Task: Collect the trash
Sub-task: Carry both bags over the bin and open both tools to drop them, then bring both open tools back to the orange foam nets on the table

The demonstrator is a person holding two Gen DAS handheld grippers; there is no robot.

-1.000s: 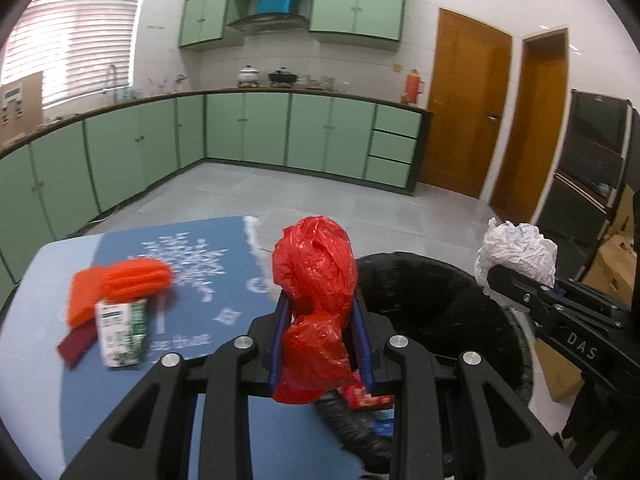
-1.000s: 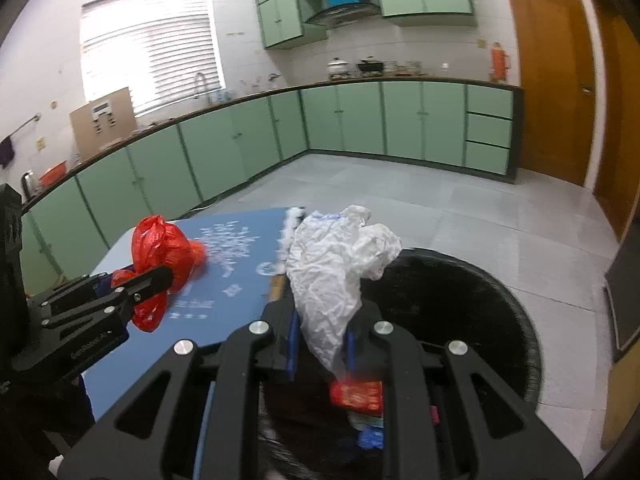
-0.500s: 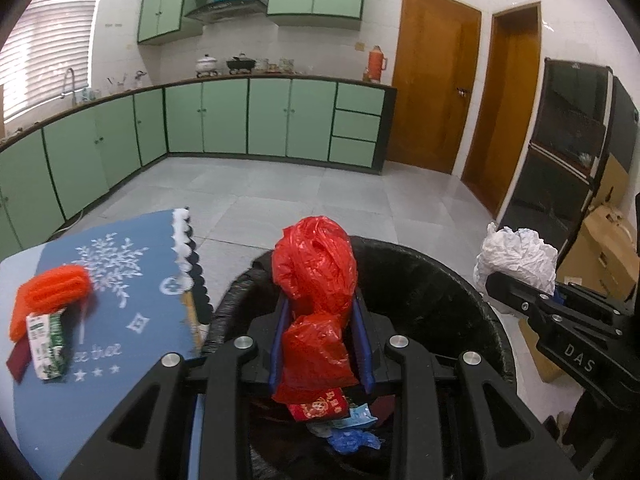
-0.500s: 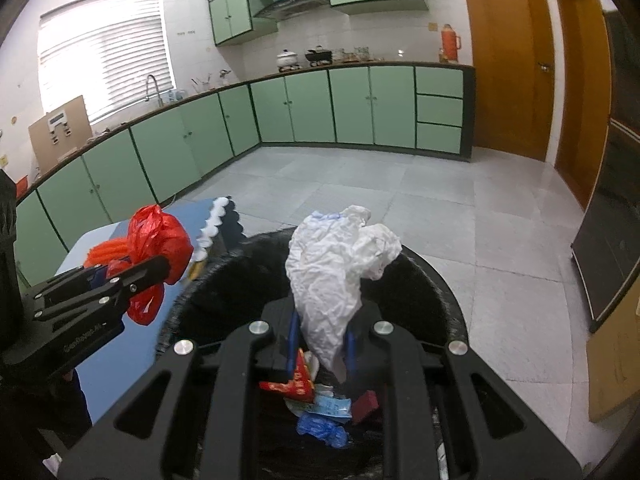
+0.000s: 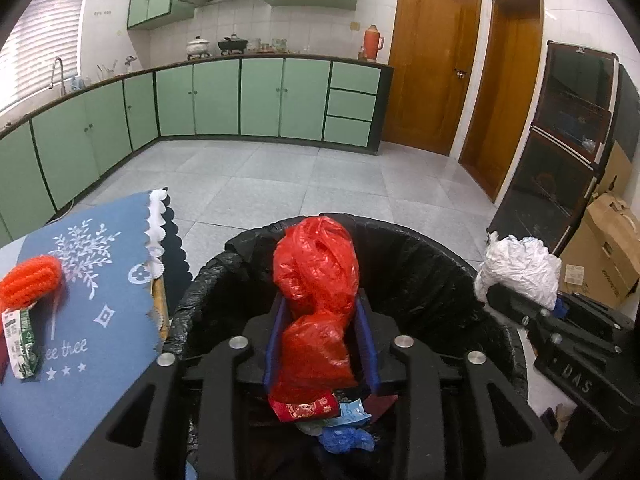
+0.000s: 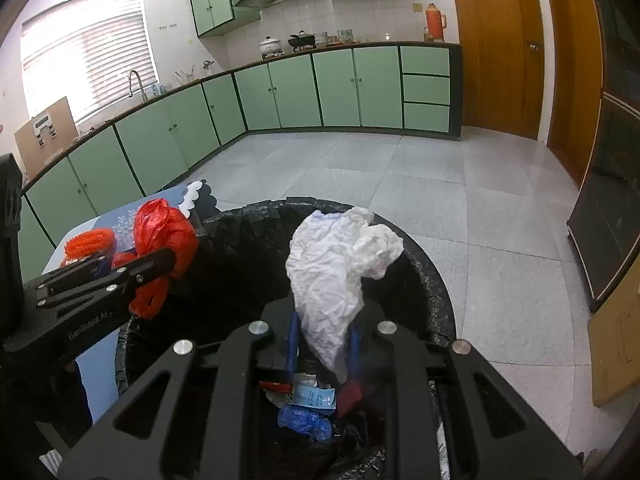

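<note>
The left gripper (image 5: 320,320) is clamped on a crumpled red plastic bag (image 5: 316,288), which stands up between its blue-lined fingers (image 5: 276,344) and bulges out above their tips. The right gripper (image 6: 322,332) likewise pinches a wad of crumpled white paper (image 6: 336,264), the narrow lower end caught between the fingers and the wider part fanning up toward 1 o'clock. Both loads hang over the mouth of a bin lined with a black trash bag (image 5: 420,264); directly beneath the fingers, at 6 o'clock in each wrist view, lie a red packet (image 5: 304,408), a pale blue wrapper (image 6: 312,394) and a scrunched blue scrap (image 6: 304,420) already inside. In the left wrist view the right gripper with its white paper sits at 3 o'clock, over the bin's right rim. At 9 o'clock a blue tablecloth (image 5: 100,320) with a white snowflake print carries an orange knitted item (image 5: 30,280) and a green-and-white carton (image 5: 22,340), beside the bin. Farther off, at 12 o'clock, green cabinets (image 5: 260,96) line the tiled kitchen.
</note>
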